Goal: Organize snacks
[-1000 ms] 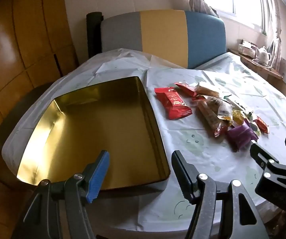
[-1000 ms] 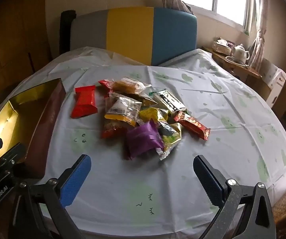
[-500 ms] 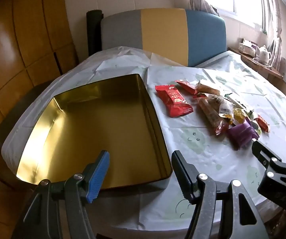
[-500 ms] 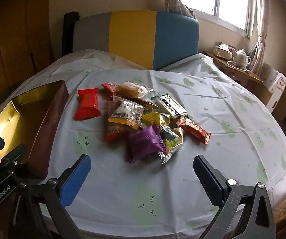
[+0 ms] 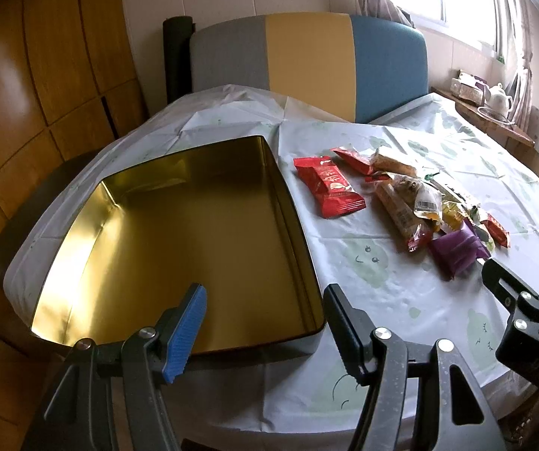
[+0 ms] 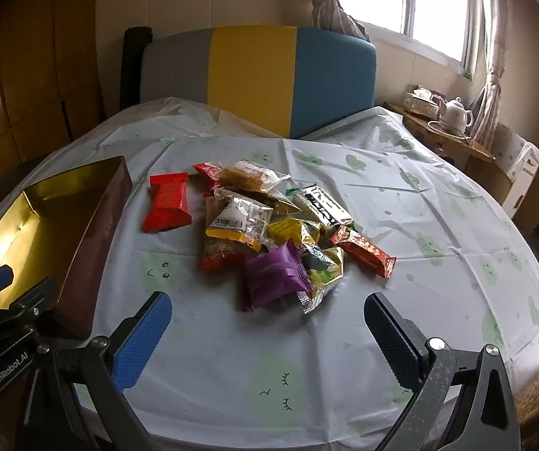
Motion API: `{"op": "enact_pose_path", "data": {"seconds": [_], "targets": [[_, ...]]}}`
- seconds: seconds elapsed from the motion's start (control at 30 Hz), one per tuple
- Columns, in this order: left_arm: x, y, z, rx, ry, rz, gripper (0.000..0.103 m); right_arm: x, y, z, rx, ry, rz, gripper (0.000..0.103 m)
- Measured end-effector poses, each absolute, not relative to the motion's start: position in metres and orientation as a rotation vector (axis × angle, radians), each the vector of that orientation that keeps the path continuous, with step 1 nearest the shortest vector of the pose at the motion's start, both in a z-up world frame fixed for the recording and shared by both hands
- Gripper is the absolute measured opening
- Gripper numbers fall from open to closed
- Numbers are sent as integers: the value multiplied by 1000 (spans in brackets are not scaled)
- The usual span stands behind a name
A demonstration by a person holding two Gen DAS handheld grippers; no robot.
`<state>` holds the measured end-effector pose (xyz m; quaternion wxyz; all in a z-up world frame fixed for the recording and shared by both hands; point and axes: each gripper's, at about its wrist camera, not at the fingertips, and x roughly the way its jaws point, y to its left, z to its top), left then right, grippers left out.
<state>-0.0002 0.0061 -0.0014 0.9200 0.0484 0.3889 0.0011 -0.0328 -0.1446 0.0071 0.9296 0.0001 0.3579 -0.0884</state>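
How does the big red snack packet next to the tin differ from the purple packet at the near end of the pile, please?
The red packet lies by itself on the tablecloth, close to the gold-lined tin; the purple packet sits at the edge of the pile, touching other wrappers. The red one is farther from the right gripper; the purple one is nearest it. Both are sealed, pillow-shaped packets outside the tin, and neither is held.

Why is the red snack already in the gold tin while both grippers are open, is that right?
Not quite. The red snack isn't in the tin; it lies on the tablecloth beside it, and the left wrist view shows nothing inside the tin. The rest holds: the left gripper and right gripper are both open.
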Motion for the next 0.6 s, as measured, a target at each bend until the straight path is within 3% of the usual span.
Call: {"op": "enact_pose_path", "data": {"seconds": [0.6], "targets": [[-2,8,0,100,799,5,66,-36,-145,10,-2,721,-183,103]]}}
